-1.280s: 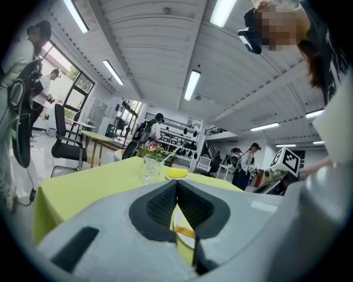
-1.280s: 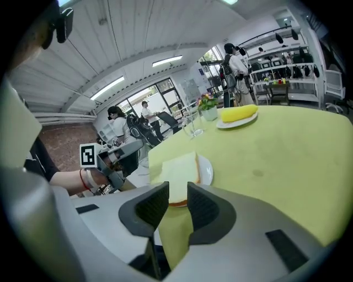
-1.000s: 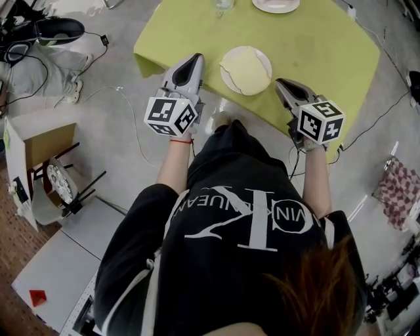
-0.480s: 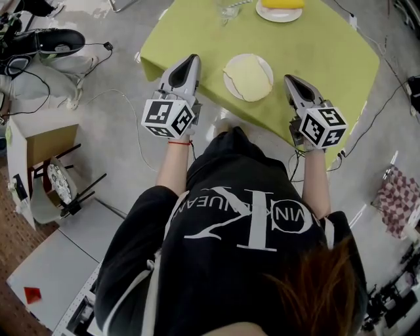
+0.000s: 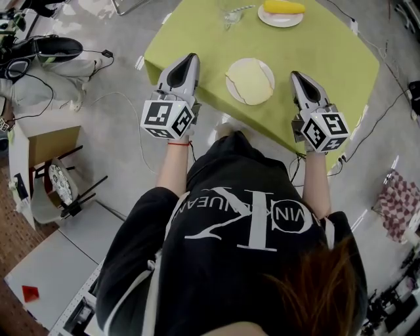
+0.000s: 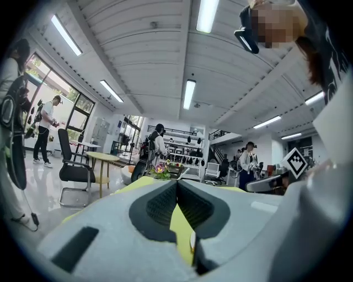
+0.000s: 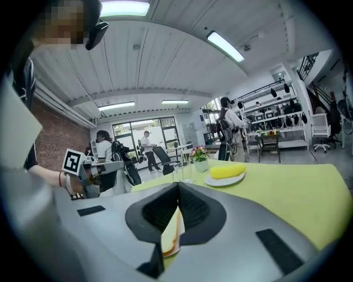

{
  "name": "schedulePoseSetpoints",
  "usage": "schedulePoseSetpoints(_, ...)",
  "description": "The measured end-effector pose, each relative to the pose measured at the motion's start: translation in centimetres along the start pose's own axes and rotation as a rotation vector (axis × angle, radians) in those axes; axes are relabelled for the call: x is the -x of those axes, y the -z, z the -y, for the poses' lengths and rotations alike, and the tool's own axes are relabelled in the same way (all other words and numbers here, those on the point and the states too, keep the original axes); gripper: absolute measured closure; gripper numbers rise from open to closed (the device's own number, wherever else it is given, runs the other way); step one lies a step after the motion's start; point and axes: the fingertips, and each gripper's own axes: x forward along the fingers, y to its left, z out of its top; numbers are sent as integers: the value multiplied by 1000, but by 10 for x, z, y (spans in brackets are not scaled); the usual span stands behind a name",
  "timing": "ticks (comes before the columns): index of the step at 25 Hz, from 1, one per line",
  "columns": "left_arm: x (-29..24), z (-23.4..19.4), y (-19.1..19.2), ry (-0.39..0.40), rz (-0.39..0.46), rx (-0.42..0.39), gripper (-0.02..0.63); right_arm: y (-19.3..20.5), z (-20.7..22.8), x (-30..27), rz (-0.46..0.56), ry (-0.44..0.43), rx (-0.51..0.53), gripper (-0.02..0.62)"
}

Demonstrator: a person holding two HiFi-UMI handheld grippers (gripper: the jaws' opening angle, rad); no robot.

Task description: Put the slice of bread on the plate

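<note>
A pale round slice of bread (image 5: 251, 82) lies flat on a white plate (image 5: 231, 68) near the front edge of the green-clothed table (image 5: 328, 52). My left gripper (image 5: 190, 59) hovers at the table's edge left of the plate, jaws shut and empty. On the other side of the plate my right gripper (image 5: 296, 74) is shut too, holding nothing. In the right gripper view the jaw tips (image 7: 177, 184) meet, and the bread (image 7: 172, 237) shows below through the gap. The left gripper view has its tips (image 6: 177, 180) closed over green cloth.
A second white plate (image 5: 281, 18) with a yellow food item (image 5: 283, 7) sits at the table's far side, beside a clear glass (image 5: 230, 10). A flower pot (image 7: 199, 157) stands behind. On the floor to the left are a cardboard box (image 5: 39, 141) and cables (image 5: 98, 95). People stand in the background.
Both grippers have risen a little beside the plate, and the right one has swung to point more along the table. The bread has stayed on the plate.
</note>
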Motion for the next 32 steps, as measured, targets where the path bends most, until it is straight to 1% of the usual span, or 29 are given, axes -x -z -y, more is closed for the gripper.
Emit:
schedulePoseSetpoints(8, 4, -4, -17, -26, 22, -48, 595, -18, 2, -2, 64, 10, 37, 594)
schedulePoseSetpoints(11, 6, -7, -20, -49, 7, -81, 595, -23, 1, -3, 85, 9, 48, 594)
schedulePoseSetpoints(14, 6, -6, -23, -56, -2, -113, 595, -28, 1, -4, 104, 8, 61, 594)
schedulePoseSetpoints(23, 9, -17, -39, -88, 32, -122, 595, -48, -4, -8, 167, -4, 97, 594)
schedulePoseSetpoints(32, 6, -17, -51, -84, 59, -137, 595, -62, -7, -11, 208, -7, 119, 594)
